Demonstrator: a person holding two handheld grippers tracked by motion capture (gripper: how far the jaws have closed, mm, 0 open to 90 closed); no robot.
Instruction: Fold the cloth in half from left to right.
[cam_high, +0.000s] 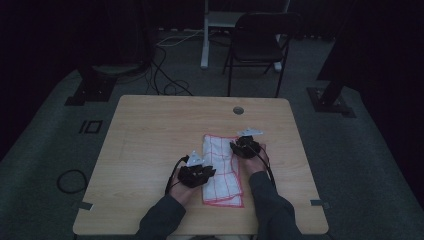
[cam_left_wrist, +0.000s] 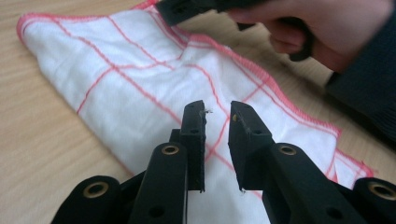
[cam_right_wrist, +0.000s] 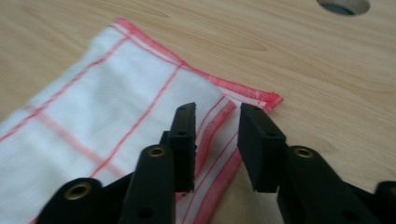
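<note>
High view: one folded white cloth with red grid lines (cam_high: 222, 170) on one wooden table (cam_high: 150, 135); two grippers, left (cam_left_wrist: 217, 122) and right (cam_right_wrist: 217, 122), jaws apart, gripping nothing.

One folded cloth (cam_high: 223, 170), two grippers, left gripper (cam_high: 196, 172), right gripper (cam_high: 244, 146), one table (cam_high: 150, 130), one chair (cam_high: 257, 42)

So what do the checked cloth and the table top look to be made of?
Cloth: seemingly a thin woven cotton-type fabric, white with red grid lines and a stitched red hem; it lies folded and rumpled. Table: probably wood-look laminate, going by its light grain pattern and smooth matte surface.
</note>
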